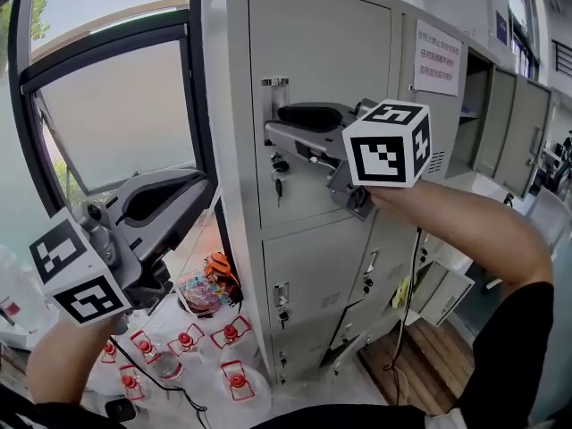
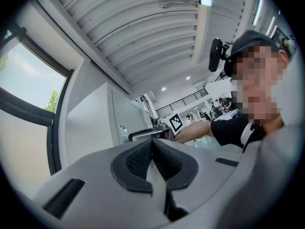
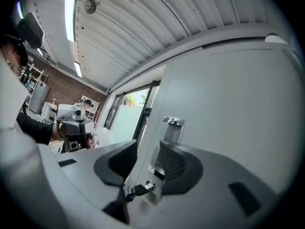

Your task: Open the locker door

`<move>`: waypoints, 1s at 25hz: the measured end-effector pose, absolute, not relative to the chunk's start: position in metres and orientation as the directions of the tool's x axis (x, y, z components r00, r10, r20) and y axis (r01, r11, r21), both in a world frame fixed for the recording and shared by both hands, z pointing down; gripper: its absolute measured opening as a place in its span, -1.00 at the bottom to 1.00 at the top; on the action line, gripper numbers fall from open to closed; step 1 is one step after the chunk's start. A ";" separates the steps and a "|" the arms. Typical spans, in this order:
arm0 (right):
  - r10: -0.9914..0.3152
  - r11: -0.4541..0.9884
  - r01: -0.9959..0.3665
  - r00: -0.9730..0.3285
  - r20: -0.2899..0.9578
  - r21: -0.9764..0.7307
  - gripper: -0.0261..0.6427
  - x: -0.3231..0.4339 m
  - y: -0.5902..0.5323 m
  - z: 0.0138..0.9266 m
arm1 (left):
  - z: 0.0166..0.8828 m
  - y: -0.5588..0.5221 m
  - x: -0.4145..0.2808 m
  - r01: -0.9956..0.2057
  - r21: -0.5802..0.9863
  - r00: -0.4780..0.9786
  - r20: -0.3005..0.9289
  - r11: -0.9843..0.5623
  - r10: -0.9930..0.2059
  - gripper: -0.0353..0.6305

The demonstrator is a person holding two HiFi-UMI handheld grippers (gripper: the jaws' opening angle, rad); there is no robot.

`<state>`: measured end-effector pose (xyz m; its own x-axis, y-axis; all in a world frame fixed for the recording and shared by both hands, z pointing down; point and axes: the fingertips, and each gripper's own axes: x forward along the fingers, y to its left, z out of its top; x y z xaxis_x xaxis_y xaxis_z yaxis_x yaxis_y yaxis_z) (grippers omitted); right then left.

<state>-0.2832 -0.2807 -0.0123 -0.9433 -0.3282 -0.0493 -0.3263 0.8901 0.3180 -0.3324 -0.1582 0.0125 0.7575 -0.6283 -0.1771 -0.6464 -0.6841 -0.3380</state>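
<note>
The grey top locker door [image 1: 322, 70] carries a chrome handle [image 1: 274, 92] at its left edge and a key [image 1: 279, 186] in the lock below. My right gripper [image 1: 271, 128] is held level at that edge, just under the handle. In the right gripper view the door's edge [image 3: 147, 142] runs between the parted pads of the right gripper [image 3: 145, 152], with the handle [image 3: 172, 128] above and the key [image 3: 140, 189] below; a gap shows beside the left pad. My left gripper [image 1: 207, 193] hangs lower left, away from the lockers; in its own view the left gripper [image 2: 152, 146] is shut on nothing.
Below the top door are more closed locker doors [image 1: 313, 275]. Other lockers [image 1: 518, 132] stand open at the right. A dark-framed window [image 1: 116, 114] is to the left. Several red-capped bottles [image 1: 183, 340] and a black cable lie on the floor by the locker's foot.
</note>
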 end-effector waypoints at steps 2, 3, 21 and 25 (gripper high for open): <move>-0.346 0.888 -0.343 -0.937 -0.046 0.306 -0.50 -0.286 -0.288 -0.015 | 0.014 -0.158 -0.332 -0.646 -0.337 0.758 -0.171 -0.686 -0.630 -0.86; -0.352 0.886 -0.348 -0.935 -0.045 0.306 -0.50 -0.288 -0.290 -0.016 | 0.014 -0.157 -0.332 -0.645 -0.336 0.759 -0.172 -0.686 -0.629 -0.86; -0.442 0.862 -0.427 -0.897 -0.007 0.274 -0.60 -0.296 -0.301 -0.021 | 0.036 -0.117 -0.316 -0.585 -0.360 0.803 -0.127 -0.727 -0.583 -0.86; -0.455 0.858 -0.441 -0.891 -0.010 0.264 -0.72 -0.297 -0.306 -0.026 | 0.037 -0.110 -0.306 -0.552 -0.362 0.826 -0.113 -0.751 -0.552 -0.86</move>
